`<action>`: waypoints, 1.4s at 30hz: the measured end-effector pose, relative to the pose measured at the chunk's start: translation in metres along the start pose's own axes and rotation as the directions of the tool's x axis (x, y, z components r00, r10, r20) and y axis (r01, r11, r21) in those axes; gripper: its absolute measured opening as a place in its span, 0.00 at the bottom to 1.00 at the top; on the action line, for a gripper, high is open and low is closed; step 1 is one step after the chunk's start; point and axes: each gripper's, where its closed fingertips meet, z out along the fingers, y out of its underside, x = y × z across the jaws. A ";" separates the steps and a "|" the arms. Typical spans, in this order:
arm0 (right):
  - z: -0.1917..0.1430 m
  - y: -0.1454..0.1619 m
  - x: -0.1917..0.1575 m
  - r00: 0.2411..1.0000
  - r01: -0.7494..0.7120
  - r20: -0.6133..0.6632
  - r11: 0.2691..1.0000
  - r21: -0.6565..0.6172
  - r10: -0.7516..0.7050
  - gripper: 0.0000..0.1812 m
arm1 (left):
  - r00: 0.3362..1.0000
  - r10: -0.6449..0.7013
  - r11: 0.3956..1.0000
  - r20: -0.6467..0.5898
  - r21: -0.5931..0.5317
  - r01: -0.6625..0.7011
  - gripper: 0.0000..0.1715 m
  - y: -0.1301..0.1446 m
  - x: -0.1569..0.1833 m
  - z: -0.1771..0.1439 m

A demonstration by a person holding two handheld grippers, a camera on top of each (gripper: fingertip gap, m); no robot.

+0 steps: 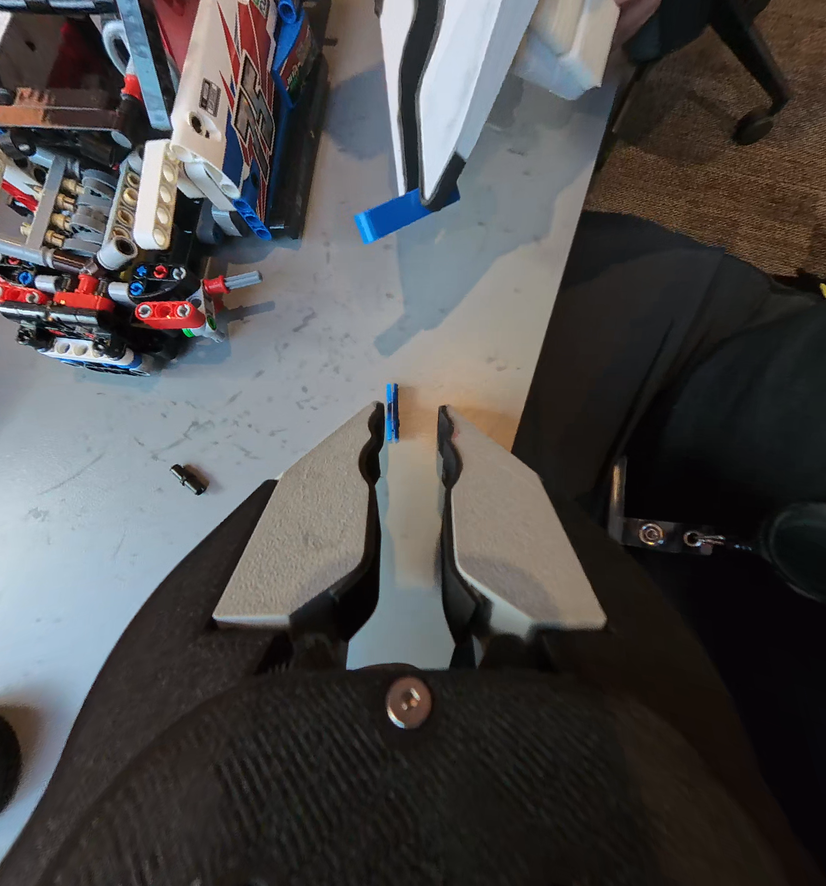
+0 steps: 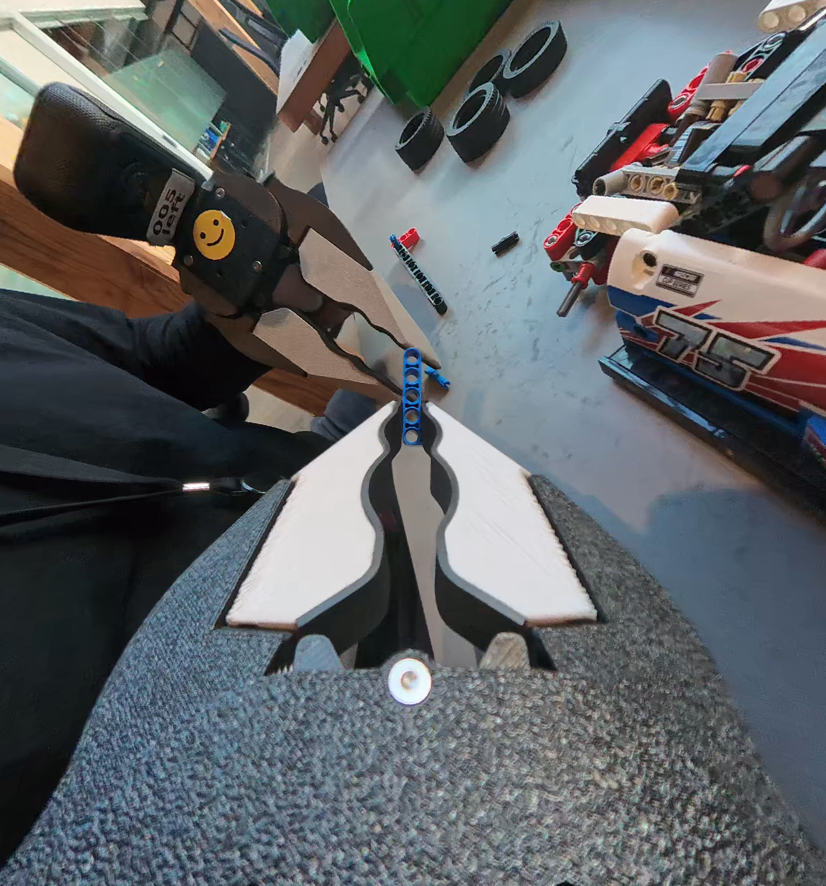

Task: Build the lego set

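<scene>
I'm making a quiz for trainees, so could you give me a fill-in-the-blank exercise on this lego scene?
1. The right gripper is shut on a ___ beam.
2. The left gripper is ___, with a small pin beside one fingertip.
3. The loose tyres on the table are ___.
Missing words: blue; open; black.

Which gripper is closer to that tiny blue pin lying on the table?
Left. The left gripper has the blue pin beside one fingertip, jaws open. The right gripper, gripping a blue beam, hovers farther off.
</scene>
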 end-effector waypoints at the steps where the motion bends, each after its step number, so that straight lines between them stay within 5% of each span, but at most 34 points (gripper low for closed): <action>1: 0.000 0.000 -0.002 1.000 -0.006 0.013 1.000 0.001 0.006 0.04 | 1.000 0.012 1.000 0.004 0.007 -0.012 0.11 -0.002 -0.001 -0.002; 8: 0.006 0.007 -0.008 0.998 -0.019 0.064 0.998 -0.057 0.023 0.04 | 0.963 0.265 0.962 0.049 0.056 -0.268 0.12 -0.040 -0.010 -0.020; 16: 0.007 0.014 -0.011 0.992 -0.066 0.106 0.994 -0.091 0.075 0.04 | 0.793 0.601 0.798 0.102 -0.011 -0.603 0.13 -0.056 0.002 -0.004; 22: 0.005 0.012 -0.009 0.997 -0.012 0.076 0.997 -0.079 0.018 0.04 | 0.789 0.607 0.795 0.101 -0.044 -0.606 0.13 -0.055 0.002 0.003; 26: 0.002 0.018 0.012 0.938 0.279 -0.158 0.942 -0.186 -0.309 0.04 | 0.852 0.518 0.856 0.079 -0.051 -0.515 0.14 -0.043 -0.005 -0.004; 29: 0.007 0.028 0.008 0.879 0.390 -0.166 0.875 -0.288 -0.447 0.04 | 0.887 0.459 0.888 0.037 -0.014 -0.459 0.14 -0.041 -0.003 -0.006; 36: 0.006 0.018 -0.005 0.990 0.134 -0.015 0.978 -0.157 -0.138 0.04 | 0.796 0.606 0.796 0.000 0.020 -0.606 0.14 -0.049 0.016 0.000; 42: 0.002 0.018 -0.019 0.987 -0.041 0.149 0.992 -0.117 0.058 0.04 | 0.743 0.666 0.742 0.066 0.038 -0.669 0.06 -0.057 0.016 0.001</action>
